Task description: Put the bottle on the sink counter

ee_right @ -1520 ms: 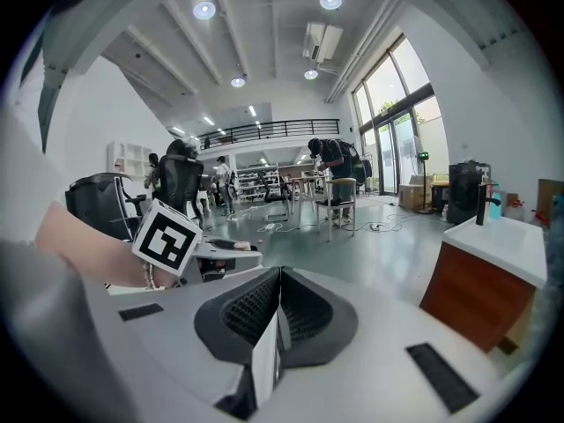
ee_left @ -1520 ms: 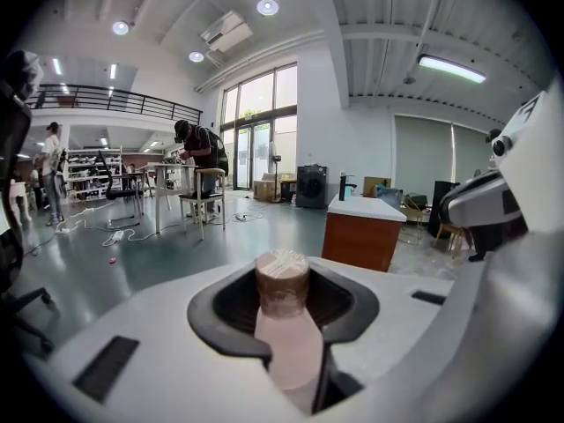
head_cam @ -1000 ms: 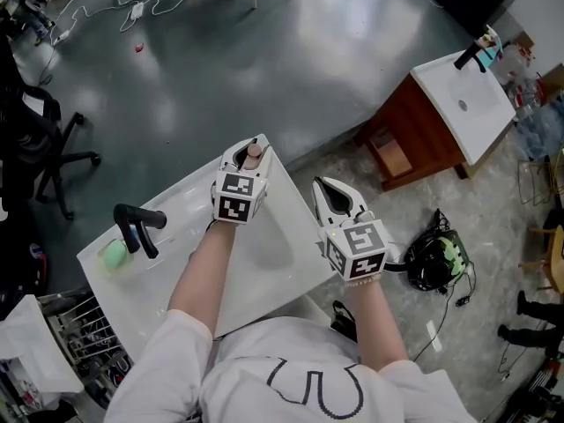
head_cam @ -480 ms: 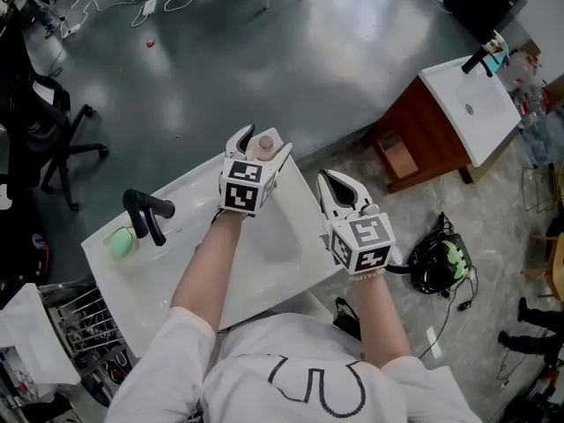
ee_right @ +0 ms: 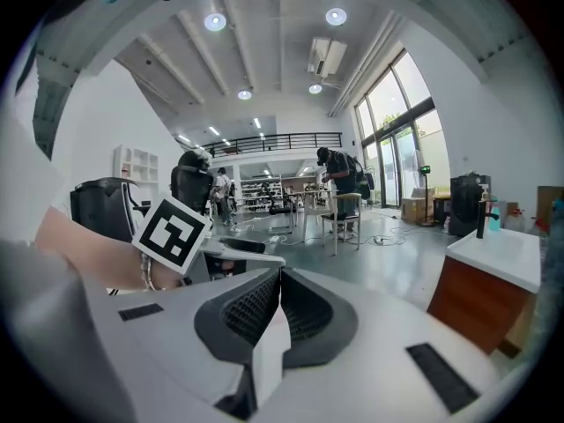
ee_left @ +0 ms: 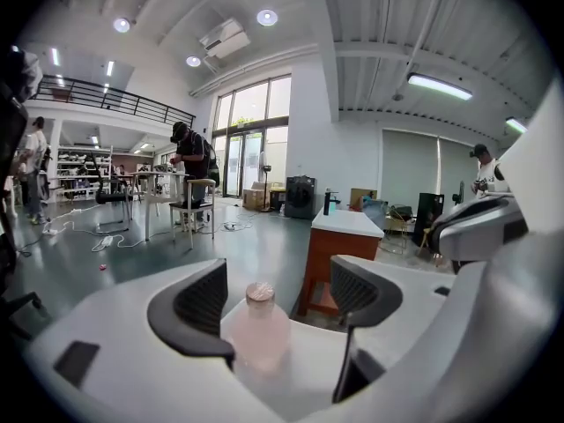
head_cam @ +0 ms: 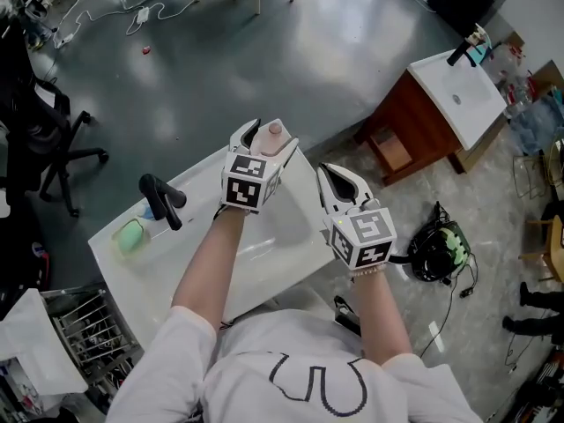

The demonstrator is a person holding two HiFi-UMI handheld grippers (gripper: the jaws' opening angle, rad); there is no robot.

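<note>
Since a second ago my left tongs (head_cam: pixel 270 141) have just been opening and now stand wide. The bottle (ee_left: pixel 256 331) is upright between the jaws, untouched, on the far corner of the sink counter (head_cam: pixel 198 192). My right tongs (head_cam: pixel 328 170) are closed and empty. The bottle looks light and smooth, probably plastic, though I can't be sure; grip it round the belly, below the neck.

Open lab hall, grey floor (head_cam: pixel 264 60), loose cables (head_cam: pixel 139 13), office chair (head_cam: pixel 40 139), 2 freestanding sink units (head_cam: pixel 441 82), mezzanine railing (ee_left: pixel 123 100)
</note>
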